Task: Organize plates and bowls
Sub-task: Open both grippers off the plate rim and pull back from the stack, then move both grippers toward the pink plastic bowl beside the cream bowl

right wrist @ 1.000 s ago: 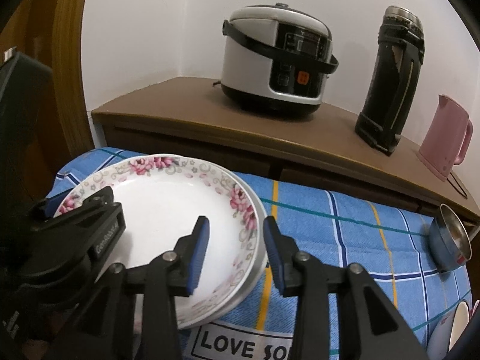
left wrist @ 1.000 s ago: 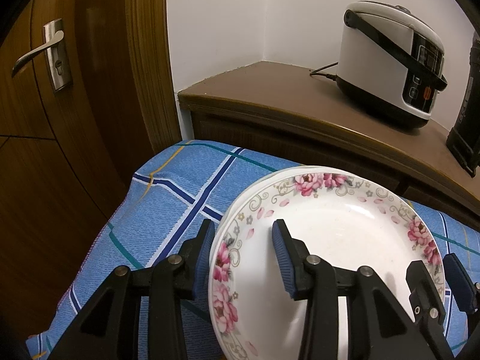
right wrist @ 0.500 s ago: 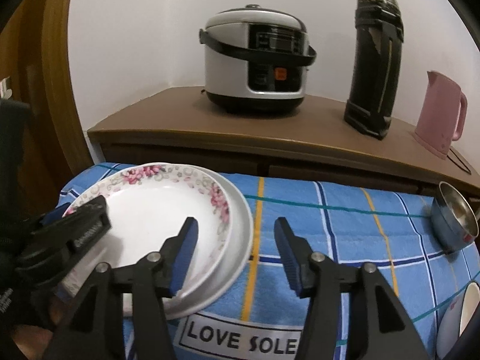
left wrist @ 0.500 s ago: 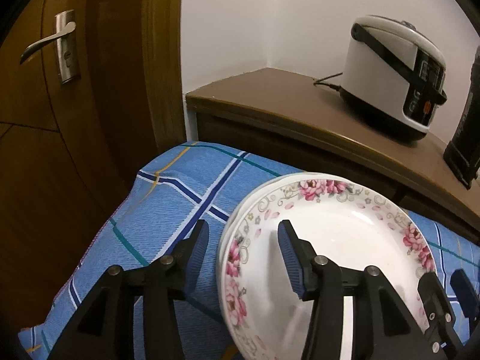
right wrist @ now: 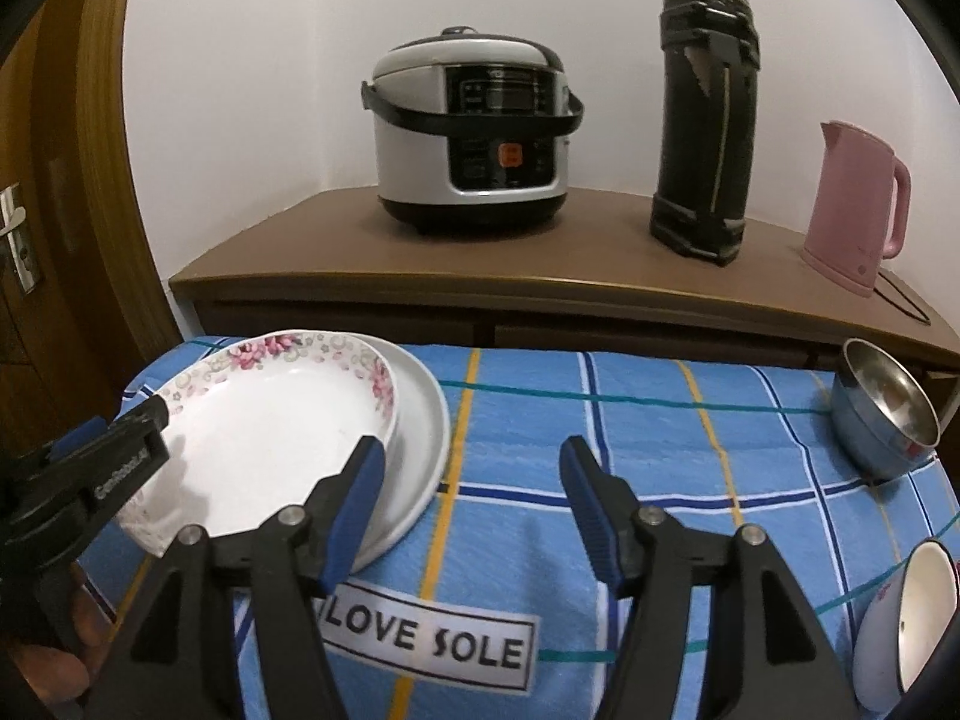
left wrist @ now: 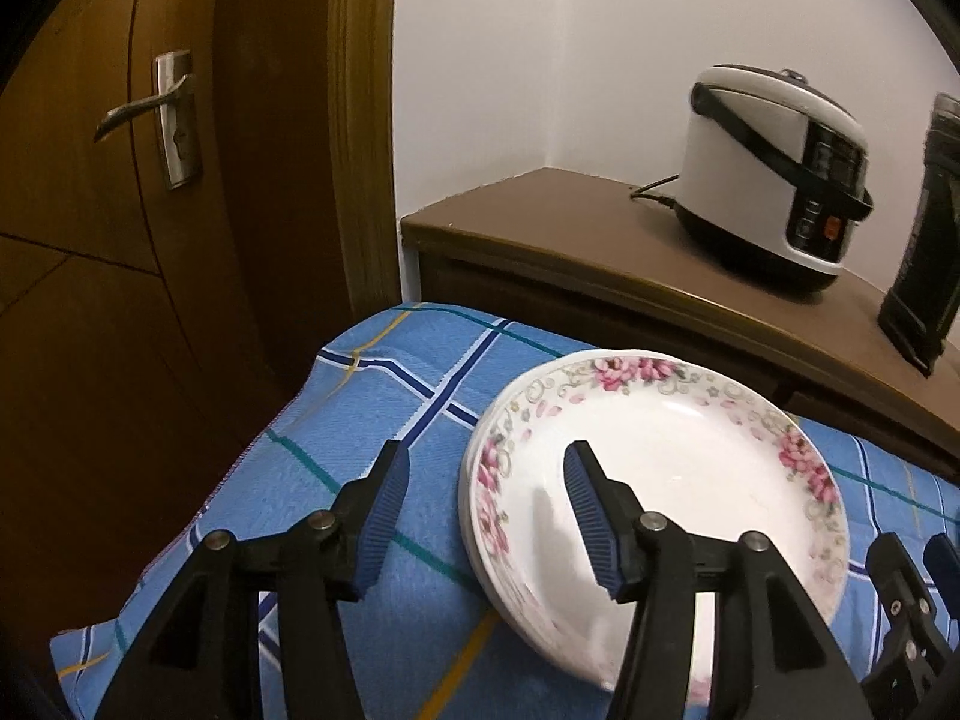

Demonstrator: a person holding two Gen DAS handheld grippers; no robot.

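A floral-rimmed plate [left wrist: 678,468] lies stacked on plain white plates [right wrist: 420,420] at the left end of the blue checked tablecloth [right wrist: 630,438]; it also shows in the right wrist view [right wrist: 270,420]. My left gripper [left wrist: 480,510] is open and empty, one finger over the plate's left rim, one outside it. My right gripper [right wrist: 474,498] is open and empty, its left finger by the stack's right edge. A steel bowl [right wrist: 882,408] lies tilted at the far right. A white bowl [right wrist: 906,618] sits at the right front.
A brown sideboard [right wrist: 540,300] behind the table carries a rice cooker [right wrist: 474,132], a black flask [right wrist: 708,144] and a pink kettle [right wrist: 852,216]. A wooden door [left wrist: 120,240] stands to the left. A "LOVE SOLE" label [right wrist: 426,642] is on the cloth.
Both grippers have opened wider and drawn back from the plate stack. The right gripper has shifted right, off the plates' rim. The plates have stayed in place.
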